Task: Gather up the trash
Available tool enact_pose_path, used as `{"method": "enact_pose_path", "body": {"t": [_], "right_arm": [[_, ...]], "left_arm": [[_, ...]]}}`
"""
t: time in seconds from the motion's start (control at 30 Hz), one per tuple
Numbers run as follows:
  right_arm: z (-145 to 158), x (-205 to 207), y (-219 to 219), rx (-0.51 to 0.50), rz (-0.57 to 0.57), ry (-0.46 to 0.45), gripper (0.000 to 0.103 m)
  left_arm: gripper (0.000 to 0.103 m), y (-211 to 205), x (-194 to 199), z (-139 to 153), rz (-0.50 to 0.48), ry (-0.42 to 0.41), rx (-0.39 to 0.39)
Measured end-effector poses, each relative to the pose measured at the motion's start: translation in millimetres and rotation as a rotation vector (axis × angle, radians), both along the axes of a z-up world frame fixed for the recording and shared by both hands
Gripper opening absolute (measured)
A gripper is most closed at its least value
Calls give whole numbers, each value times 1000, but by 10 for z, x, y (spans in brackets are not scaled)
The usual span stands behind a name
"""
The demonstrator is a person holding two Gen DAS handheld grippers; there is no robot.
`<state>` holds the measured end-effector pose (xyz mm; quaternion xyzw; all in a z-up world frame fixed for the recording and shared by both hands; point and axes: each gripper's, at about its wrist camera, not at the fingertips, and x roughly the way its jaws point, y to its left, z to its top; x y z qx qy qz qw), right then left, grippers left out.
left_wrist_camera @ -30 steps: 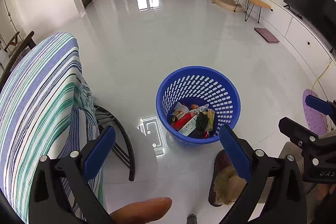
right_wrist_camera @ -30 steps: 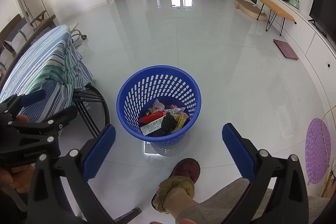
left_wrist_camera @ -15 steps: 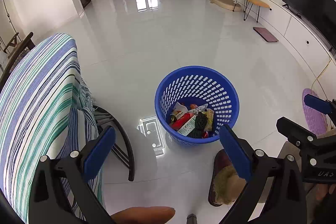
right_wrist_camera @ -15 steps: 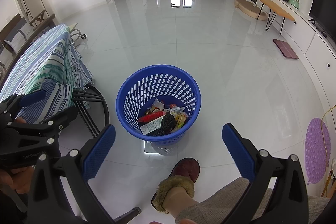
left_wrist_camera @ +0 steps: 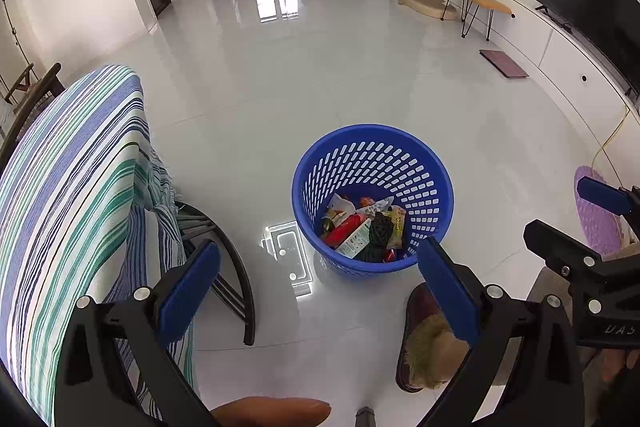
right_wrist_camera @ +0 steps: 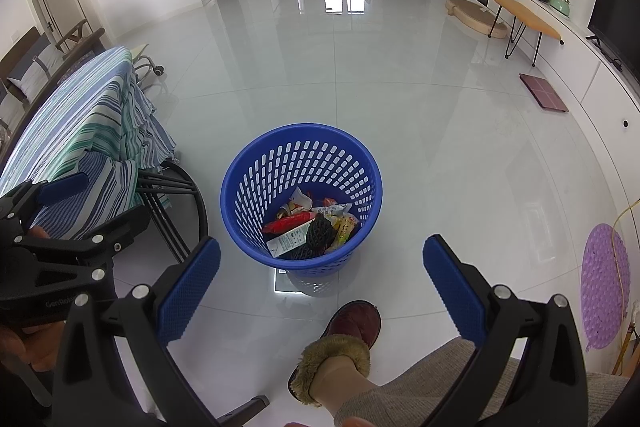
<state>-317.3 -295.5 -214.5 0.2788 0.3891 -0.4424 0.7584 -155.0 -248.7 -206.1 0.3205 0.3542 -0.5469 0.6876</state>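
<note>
— What's around the blue basket?

— It stands on the glossy white floor, trash piled in its bottom. A striped cloth hangs over a chair on the left; a slippered foot sits just in front of the basket, and a purple mat lies off to the right.

— And the claws?

— The right claw is spread wide, holding nothing — the basket shows between its blue pads. The left claw is equally spread and empty, above the floor near the cloth.
</note>
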Motion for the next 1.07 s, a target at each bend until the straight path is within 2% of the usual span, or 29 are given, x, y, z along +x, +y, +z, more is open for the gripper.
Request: {"method": "enact_pose_path", "body": {"t": [0.77, 0.97, 1.07], "right_arm": [[-14, -40, -2, 5, -8, 3, 98], [-12, -41, -9, 5, -7, 4, 98], [-13, -50, -10, 4, -7, 4, 98]], "left_arm": [[95, 61, 7, 4, 5, -19, -18], [95, 10, 42, -25, -6, 10, 26], [96, 21, 45, -27, -11, 9, 24]]}}
